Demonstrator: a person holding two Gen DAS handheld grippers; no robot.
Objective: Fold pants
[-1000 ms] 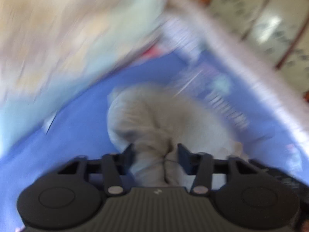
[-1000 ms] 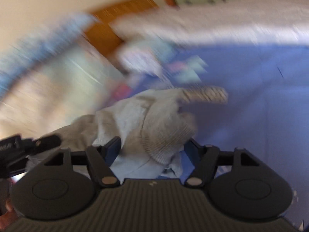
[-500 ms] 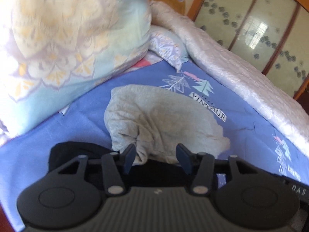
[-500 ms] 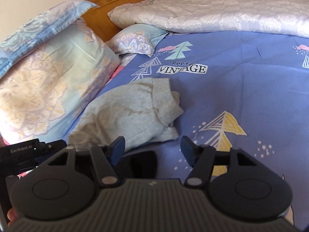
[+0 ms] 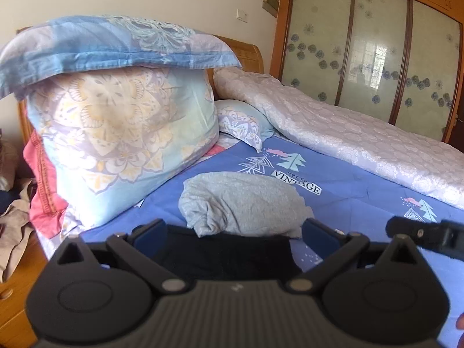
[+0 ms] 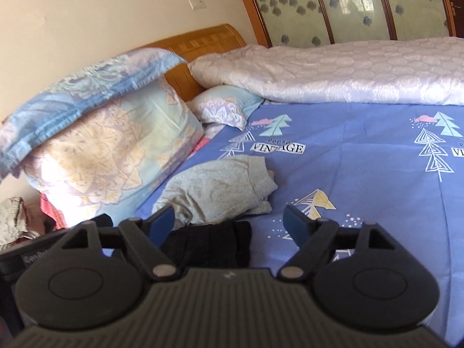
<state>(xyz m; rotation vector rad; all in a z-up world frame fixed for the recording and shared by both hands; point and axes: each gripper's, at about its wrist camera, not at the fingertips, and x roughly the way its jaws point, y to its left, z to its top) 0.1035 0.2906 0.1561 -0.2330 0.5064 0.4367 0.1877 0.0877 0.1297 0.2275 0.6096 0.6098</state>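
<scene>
**Above the bed, both grippers released over a folded bundle**

Between your left gripper (image 5: 235,230)'s fingers nothing is held; its jaws have just been opening and now stand wide apart. Your right gripper (image 6: 229,221) is likewise spread, its jaws having just opened further, with nothing pinched. Just ahead of both lies a black garment (image 6: 211,243) on the blue tree-print sheet (image 6: 362,179). Beyond it, touching its far edge, sits the grey pants (image 5: 240,203), folded into a loose bundle. To their left leans a large floral pillow (image 5: 121,133) topped by a blue pillow (image 5: 116,46). A pale quilt (image 5: 362,142) runs along the far side, before the wardrobe doors (image 5: 377,43).
</scene>
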